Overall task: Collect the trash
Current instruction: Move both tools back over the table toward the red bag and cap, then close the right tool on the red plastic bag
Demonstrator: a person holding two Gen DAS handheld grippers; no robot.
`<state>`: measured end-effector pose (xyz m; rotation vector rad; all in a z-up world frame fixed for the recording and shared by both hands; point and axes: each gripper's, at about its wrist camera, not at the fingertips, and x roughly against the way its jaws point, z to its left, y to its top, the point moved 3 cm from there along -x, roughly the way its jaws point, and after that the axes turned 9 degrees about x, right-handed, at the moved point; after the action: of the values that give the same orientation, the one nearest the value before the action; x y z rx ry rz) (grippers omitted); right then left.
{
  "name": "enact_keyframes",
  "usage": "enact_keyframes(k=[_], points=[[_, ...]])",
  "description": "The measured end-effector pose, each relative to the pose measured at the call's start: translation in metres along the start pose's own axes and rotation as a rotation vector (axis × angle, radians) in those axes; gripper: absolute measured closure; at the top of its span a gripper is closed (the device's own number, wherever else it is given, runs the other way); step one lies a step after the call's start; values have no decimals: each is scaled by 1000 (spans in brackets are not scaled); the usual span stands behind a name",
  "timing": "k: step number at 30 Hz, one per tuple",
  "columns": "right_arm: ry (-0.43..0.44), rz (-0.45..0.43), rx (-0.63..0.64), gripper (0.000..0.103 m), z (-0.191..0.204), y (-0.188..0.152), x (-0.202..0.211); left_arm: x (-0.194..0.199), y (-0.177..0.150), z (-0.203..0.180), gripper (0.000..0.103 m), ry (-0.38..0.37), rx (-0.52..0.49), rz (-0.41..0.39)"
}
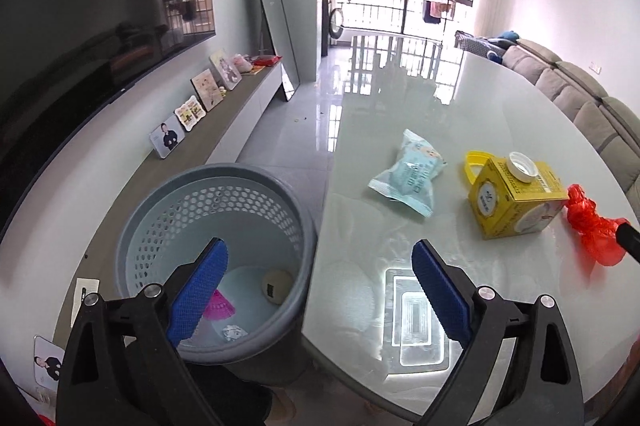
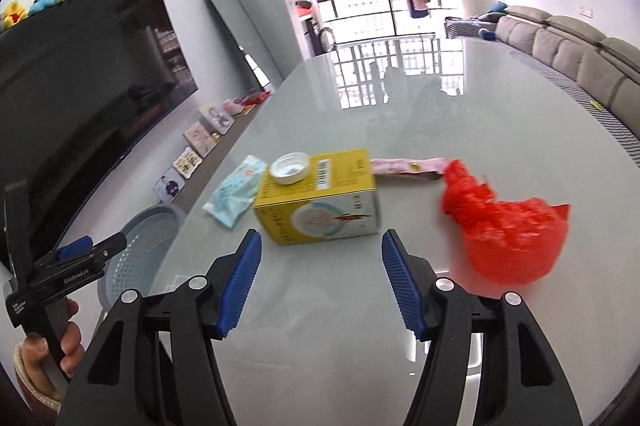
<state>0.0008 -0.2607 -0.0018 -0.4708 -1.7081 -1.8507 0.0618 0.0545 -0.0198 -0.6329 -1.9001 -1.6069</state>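
Trash basket (image 1: 160,218) holding pink wrapper (image 1: 219,307), round lid (image 1: 276,285), both tools spread, empty.

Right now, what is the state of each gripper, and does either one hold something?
Left gripper: open, nothing between its fingers, above the grey bin.
Right gripper: open, holding nothing, pointed at the yellow carton.

We see a yellow carton (image 2: 320,199) with a white cap (image 2: 289,167) and a barcode on top, at ten o'clock from it a pale blue packet (image 2: 236,195), and at three o'clock a bright red bag (image 2: 508,226). The perforated basket (image 1: 168,222) is grey-blue with a magenta scrap (image 1: 219,306) inside. The worktop (image 2: 400,129) is glossy pale grey-green, and each hand-held gripper (image 2: 318,280) is black with ribbed blue pads (image 2: 238,282).
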Motion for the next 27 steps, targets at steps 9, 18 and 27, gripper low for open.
enact_keyframes(k=[9,18,27], points=[[-127,-7,-13,43,-85,6,14,-6,-7,-56,10,-26,-55,23],[-131,87,85,43,-104,20,-27,-9,3,-86,10,-26,-69,6],[-146,267,152,43,-110,6,-77,-14,14,-108,10,-42,-85,0]])
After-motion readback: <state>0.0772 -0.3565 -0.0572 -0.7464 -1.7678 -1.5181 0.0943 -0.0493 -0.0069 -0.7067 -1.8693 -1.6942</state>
